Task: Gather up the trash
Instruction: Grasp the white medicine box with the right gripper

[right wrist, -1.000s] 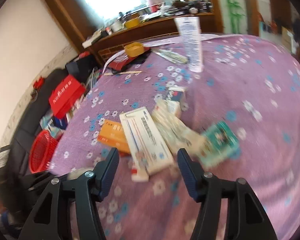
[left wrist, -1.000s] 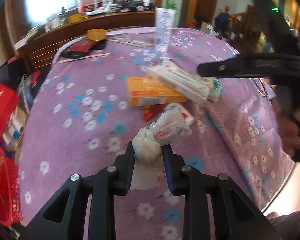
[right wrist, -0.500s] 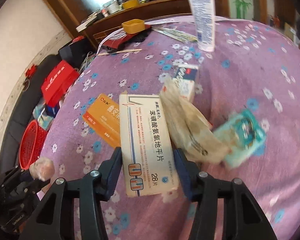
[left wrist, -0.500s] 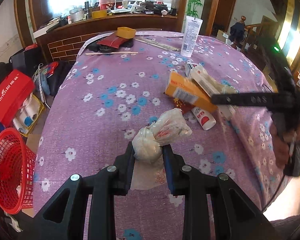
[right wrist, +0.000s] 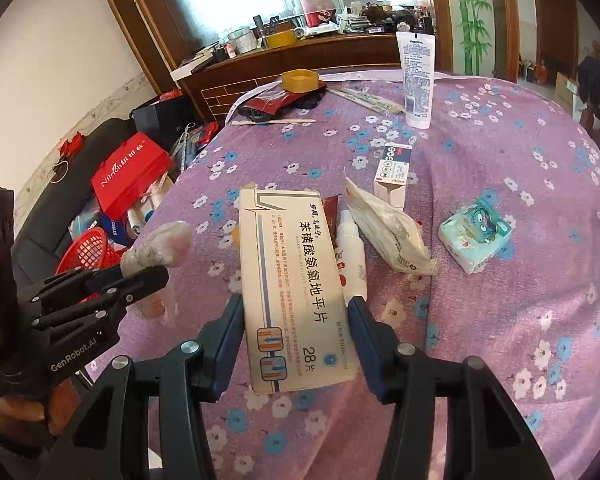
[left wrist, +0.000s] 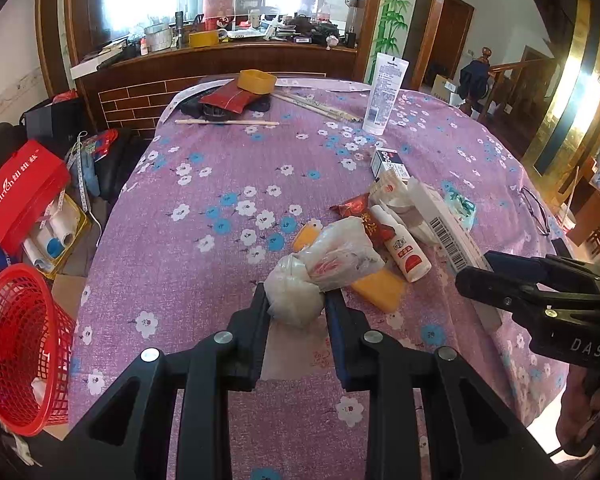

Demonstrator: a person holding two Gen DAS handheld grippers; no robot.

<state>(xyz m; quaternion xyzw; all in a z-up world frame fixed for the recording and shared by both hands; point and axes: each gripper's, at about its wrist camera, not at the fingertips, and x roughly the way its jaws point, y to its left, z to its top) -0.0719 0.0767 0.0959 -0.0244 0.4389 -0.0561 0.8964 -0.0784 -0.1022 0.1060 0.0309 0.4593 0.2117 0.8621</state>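
While the left gripper (left wrist: 296, 304) hangs above the purple flowered tablecloth (left wrist: 204, 208), its two fingers are pressed in on a knotted clear plastic bag (left wrist: 300, 292), the bag's loose end sticking out forward past the fingertips. Just beyond those tips lie an orange box (left wrist: 380, 288) and a small white bottle with a red label (left wrist: 404, 248), the bottle a little to the right. Far off to the left of the fingers, down beside the table, sits a red mesh basket (left wrist: 16, 344).

The right gripper (right wrist: 296, 316) has its fingers spread only as wide as a flat white medicine box (right wrist: 296, 288), one pad against each long edge, so the box points straight ahead between them. Just right of the right finger is the same white bottle (right wrist: 352, 252), then a crumpled cream wrapper (right wrist: 388, 232), and further right a pale blue tissue pack (right wrist: 476, 240). Ahead of the fingertips stands a small white carton (right wrist: 394, 172), and well beyond it an upright white tube (right wrist: 418, 76).
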